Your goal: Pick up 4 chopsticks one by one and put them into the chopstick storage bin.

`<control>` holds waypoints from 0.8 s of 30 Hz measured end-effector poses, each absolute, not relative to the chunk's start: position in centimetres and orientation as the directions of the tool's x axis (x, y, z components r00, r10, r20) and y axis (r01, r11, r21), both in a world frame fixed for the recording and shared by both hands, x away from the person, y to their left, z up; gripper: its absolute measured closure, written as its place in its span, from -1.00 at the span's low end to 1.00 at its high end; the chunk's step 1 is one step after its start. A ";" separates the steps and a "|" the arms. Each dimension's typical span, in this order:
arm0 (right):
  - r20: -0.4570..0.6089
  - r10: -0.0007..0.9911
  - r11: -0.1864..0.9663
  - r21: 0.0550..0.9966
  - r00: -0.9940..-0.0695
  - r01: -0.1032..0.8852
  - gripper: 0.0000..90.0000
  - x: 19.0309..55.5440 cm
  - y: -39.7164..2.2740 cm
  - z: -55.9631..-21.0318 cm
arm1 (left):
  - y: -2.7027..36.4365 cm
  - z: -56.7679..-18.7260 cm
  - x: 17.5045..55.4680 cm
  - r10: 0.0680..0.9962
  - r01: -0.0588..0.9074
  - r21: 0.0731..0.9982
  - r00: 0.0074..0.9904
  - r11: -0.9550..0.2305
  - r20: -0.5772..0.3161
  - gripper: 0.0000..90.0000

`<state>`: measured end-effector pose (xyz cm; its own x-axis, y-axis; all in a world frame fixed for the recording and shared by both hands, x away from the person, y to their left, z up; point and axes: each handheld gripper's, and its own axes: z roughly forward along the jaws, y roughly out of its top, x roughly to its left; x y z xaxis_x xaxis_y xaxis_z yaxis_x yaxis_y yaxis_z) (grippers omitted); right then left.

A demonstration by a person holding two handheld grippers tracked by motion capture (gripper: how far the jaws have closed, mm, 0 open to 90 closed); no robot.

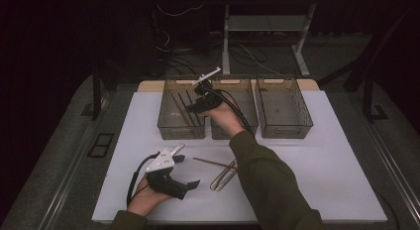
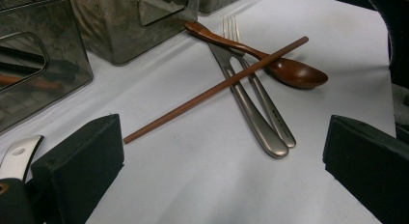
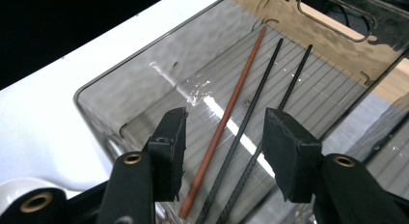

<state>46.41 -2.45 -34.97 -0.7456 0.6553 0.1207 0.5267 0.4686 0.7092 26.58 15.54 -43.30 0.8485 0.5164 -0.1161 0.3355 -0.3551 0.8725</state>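
The right gripper point(image 3: 222, 132) is hanging with its jaws apart, holding nothing, over the brown chopstick point(image 3: 226, 118) lying in the bin point(image 1: 168, 128) at ten o'clock.

sleeves point(image 1: 270, 180) – olive green | grippers – black, brass rivets, black cables

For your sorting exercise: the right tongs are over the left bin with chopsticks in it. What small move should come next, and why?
Probably lift the right tongs clear of the left bin: the jaws stand open with nothing between them, and the brown chopstick lies on the bin floor beside two black chopsticks.
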 end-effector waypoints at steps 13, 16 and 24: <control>0.102 0.603 0.466 0.761 -0.791 0.453 0.02 43.5 -6.6 -34.4 | 15.4 -43.4 26.6 0.517 0.335 0.868 0.849 -0.367 -0.109 -1.00; 0.100 0.593 0.467 0.765 -0.799 0.443 0.01 42.7 -7.6 -34.4 | 15.4 -43.4 26.6 0.518 0.336 0.868 0.848 -0.366 -0.110 -1.00; 0.110 0.561 0.476 0.768 -0.820 0.428 -0.10 40.8 -9.9 -34.4 | 15.3 -43.4 26.6 0.520 0.339 0.865 0.847 -0.370 -0.109 -1.00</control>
<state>40.78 -9.92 -34.39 -0.8204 0.5611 0.1097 0.4284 0.4762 0.7679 26.57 15.34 -43.45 0.8469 0.5204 -0.1091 0.3386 -0.3696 0.8653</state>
